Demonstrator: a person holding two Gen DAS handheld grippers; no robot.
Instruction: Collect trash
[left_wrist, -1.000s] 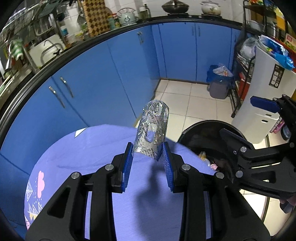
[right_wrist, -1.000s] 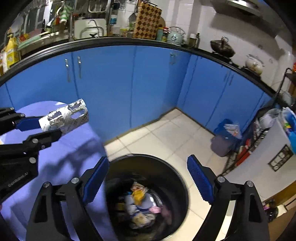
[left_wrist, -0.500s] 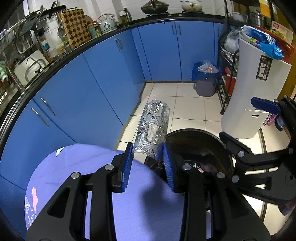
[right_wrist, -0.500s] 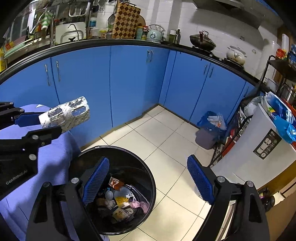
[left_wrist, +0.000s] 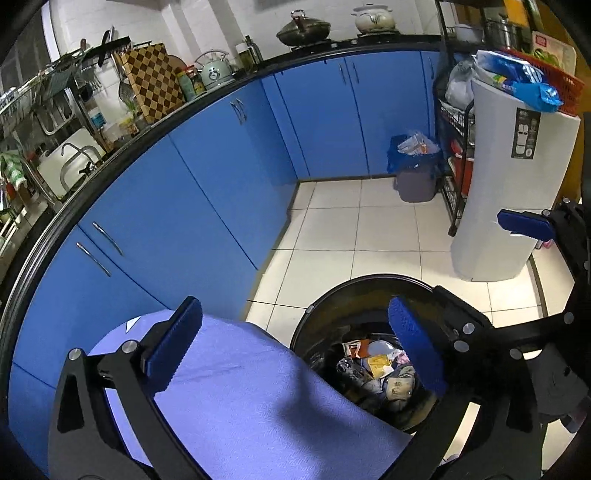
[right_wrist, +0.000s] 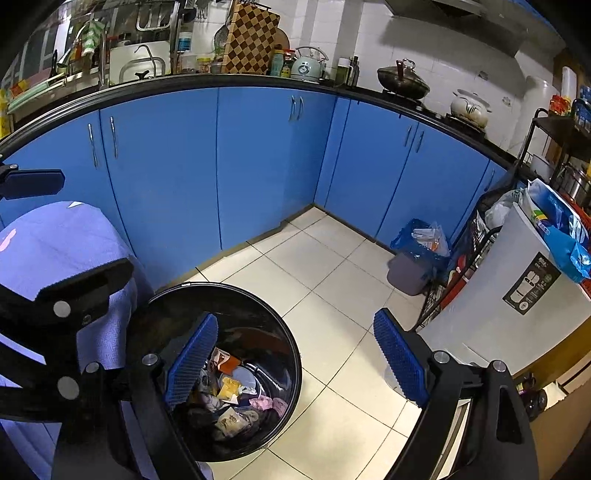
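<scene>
Blue kitchen cabinets (left_wrist: 221, 177): ran along the wall behind everything. Lavender cloth-covered table (left_wrist: 258, 398): lay under my left gripper (left_wrist: 295, 347), its edge touching the bin. Round black trash bin (right_wrist: 258, 306): stood on the pale tiled floor (right_wrist: 332, 295), between and below my two grippers. Mixed trash (right_wrist: 232, 398): lay at the bin's bottom, below both sets of jaws. My right gripper (right_wrist: 295, 358): jaws wide apart, holding nothing. My left: likewise spread and empty.
</scene>
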